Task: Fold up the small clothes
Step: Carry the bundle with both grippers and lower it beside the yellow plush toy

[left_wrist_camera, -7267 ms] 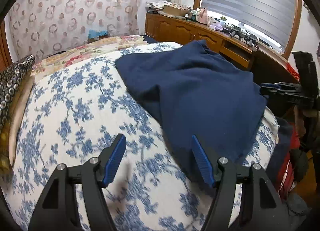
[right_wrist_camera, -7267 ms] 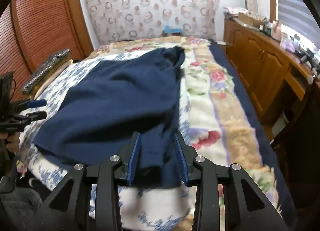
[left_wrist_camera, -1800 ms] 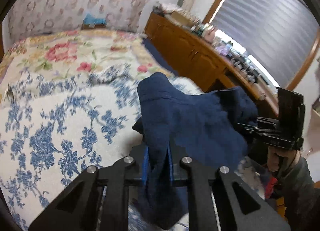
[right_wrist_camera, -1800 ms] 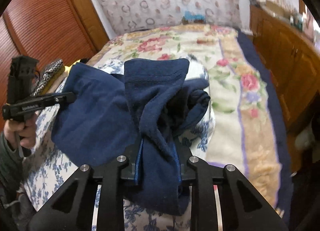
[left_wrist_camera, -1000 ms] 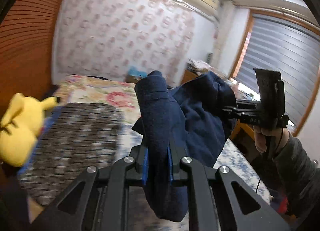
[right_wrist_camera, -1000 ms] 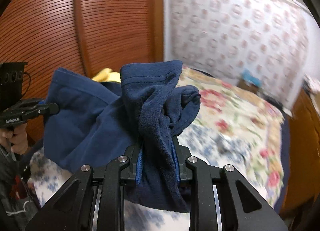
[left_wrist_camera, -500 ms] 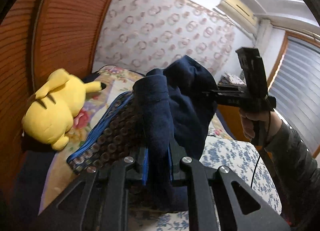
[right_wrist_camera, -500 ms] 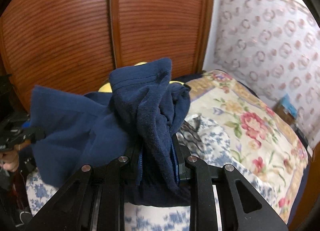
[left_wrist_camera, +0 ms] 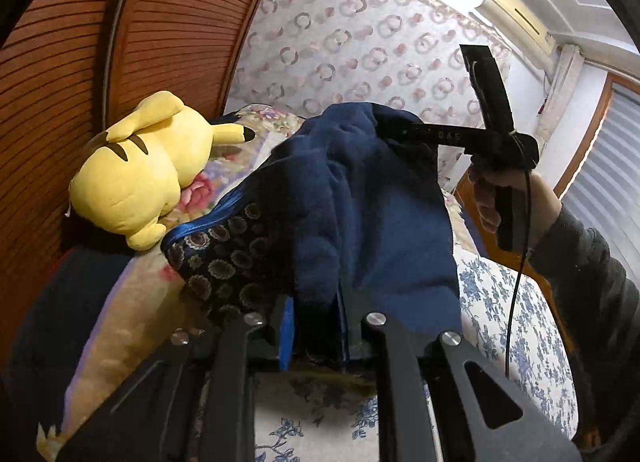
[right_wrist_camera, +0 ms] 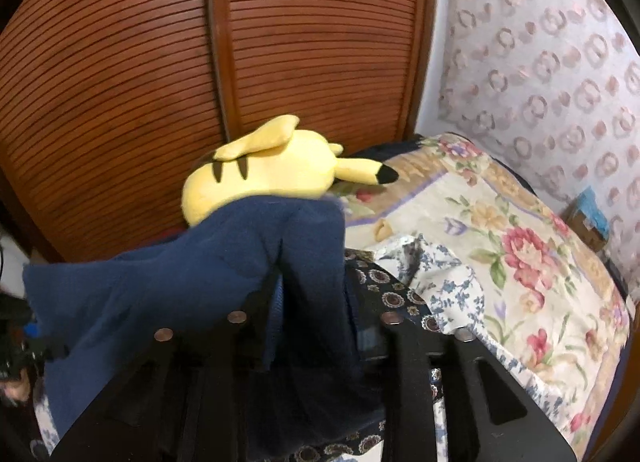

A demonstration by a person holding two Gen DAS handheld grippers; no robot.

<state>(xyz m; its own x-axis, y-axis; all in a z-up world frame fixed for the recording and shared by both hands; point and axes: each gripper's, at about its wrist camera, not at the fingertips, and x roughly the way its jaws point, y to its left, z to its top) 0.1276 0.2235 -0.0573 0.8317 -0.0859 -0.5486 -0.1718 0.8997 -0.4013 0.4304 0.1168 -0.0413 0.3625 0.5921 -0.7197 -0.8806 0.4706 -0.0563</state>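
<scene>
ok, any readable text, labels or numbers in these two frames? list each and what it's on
Right gripper, side of its finger bar: pale lettering, too small and blurred to read.
Navy garment, yellow plush, left gripper: no text visible.

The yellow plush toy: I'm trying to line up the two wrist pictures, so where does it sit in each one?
Left wrist: the yellow plush toy lies at middle left, against the slatted wooden doors, left of the navy garment.
Right wrist: the toy sits at centre, just above the garment.
Shared landmark: the dark patterned cushion below the toy.
</scene>
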